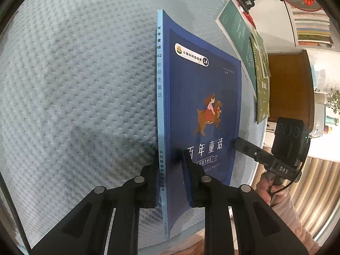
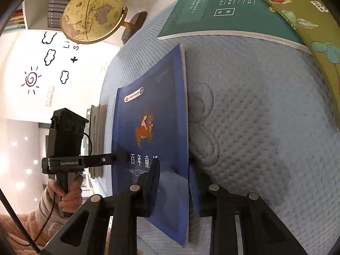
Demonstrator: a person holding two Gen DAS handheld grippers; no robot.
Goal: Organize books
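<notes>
Blue book [image 1: 201,106]: thin, light, floppy softcover; cover bows. Left tongs [image 1: 169,182] clamp its spine edge; right tongs [image 2: 176,182] narrow around its opposite edge, contact uncertain. Green book [image 1: 235,42] lies beyond.

Left gripper [image 1: 170,182] sits at lower centre of its view, jaws nearly together, clamping the blue book's [image 1: 201,97] spine edge — right gripper [image 2: 176,182] straddles the opposite edge, jaws narrowed.

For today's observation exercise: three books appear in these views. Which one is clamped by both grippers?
The blue book with the girl riding a brown animal; the left gripper and right gripper both pinch it. The dark green book and olive book lie untouched.
</notes>
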